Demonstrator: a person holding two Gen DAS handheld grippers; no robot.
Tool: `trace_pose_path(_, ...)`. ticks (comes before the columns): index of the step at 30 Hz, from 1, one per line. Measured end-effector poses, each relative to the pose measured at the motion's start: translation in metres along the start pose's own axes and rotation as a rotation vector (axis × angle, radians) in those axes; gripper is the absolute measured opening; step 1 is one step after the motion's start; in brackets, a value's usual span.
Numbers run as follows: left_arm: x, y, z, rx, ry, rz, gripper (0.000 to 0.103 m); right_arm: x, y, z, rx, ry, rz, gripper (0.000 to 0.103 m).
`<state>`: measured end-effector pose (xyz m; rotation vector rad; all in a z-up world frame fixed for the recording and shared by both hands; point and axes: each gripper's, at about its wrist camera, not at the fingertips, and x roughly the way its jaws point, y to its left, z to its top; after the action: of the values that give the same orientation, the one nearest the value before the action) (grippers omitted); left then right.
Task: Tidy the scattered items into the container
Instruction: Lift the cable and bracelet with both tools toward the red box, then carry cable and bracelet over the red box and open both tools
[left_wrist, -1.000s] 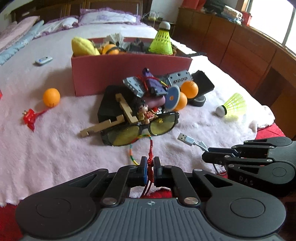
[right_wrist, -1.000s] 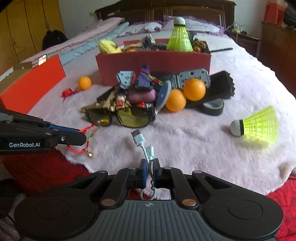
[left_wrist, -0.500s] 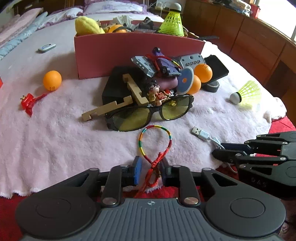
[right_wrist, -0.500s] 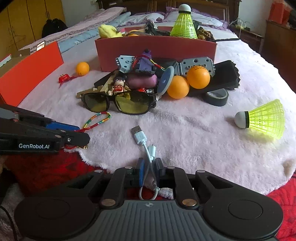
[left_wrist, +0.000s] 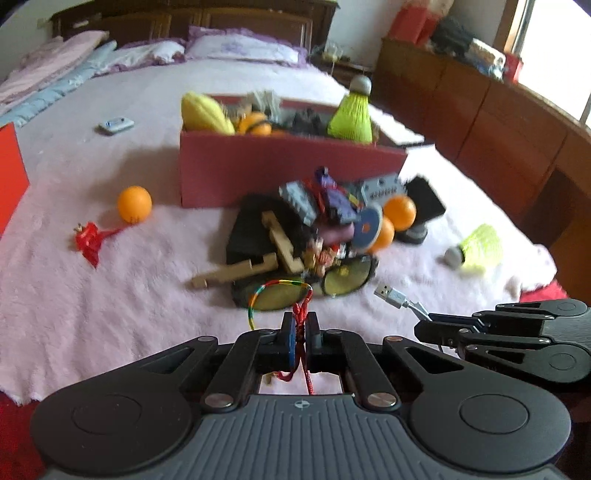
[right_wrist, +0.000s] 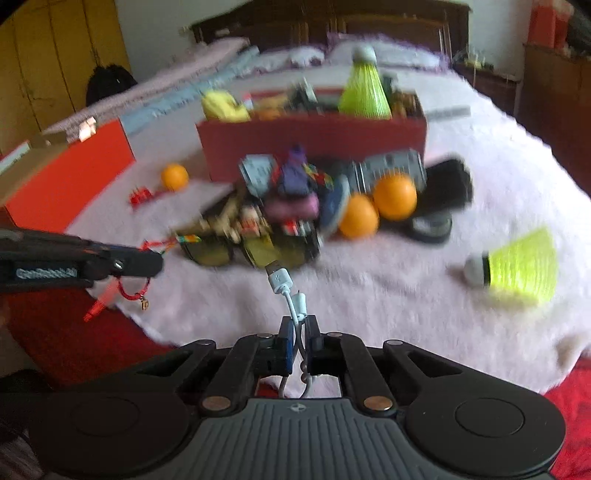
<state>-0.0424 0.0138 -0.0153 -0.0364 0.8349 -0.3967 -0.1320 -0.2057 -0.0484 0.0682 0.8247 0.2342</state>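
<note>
- My left tool (left_wrist: 300, 325) is clenched on the rainbow bracelet (left_wrist: 275, 291); its loop hangs lifted in front of the sunglasses (left_wrist: 306, 288).
- My right tool (right_wrist: 300, 332) grips the USB cable (right_wrist: 282, 282), plug pointing forward, off the blanket (right_wrist: 406, 295).
- Red box (left_wrist: 288, 170) sits beyond the clutter pile, already holding a shuttlecock (left_wrist: 351, 114).
- Another shuttlecock (right_wrist: 517, 262) lies on the blanket to the right.
- Both views blurred.

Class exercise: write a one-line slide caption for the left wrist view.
Left gripper pinches a rainbow cord bracelet above the cluttered white blanket, facing the pink box.
</note>
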Motion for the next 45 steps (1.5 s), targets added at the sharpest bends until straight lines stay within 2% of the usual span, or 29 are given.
trace_pose_path(8, -0.024, -0.006, 0.008, 0.003, -0.072, 0.023, 0.007, -0.034, 0.017, 0.024, -0.033, -0.096, 0.012, 0.007)
trace_pose_path(19, -0.043, -0.003, 0.003, -0.019, -0.113, 0.041, 0.007, -0.058, 0.033, 0.027, -0.064, -0.14, -0.001, 0.007)
trace_pose_path(27, -0.042, 0.005, 0.003, -0.035, -0.122, 0.041, 0.007, -0.057, 0.04, 0.031, -0.089, -0.124, -0.01, 0.007)
trace_pose_path(35, -0.033, 0.012, 0.006, -0.053, -0.078, 0.038, 0.007, -0.05, 0.033, 0.036, -0.06, -0.091, 0.013, 0.007)
trace_pose_path(45, -0.021, 0.012, 0.05, -0.053, -0.078, 0.036, 0.007, -0.022, 0.011, 0.069, 0.021, -0.094, 0.073, 0.007)
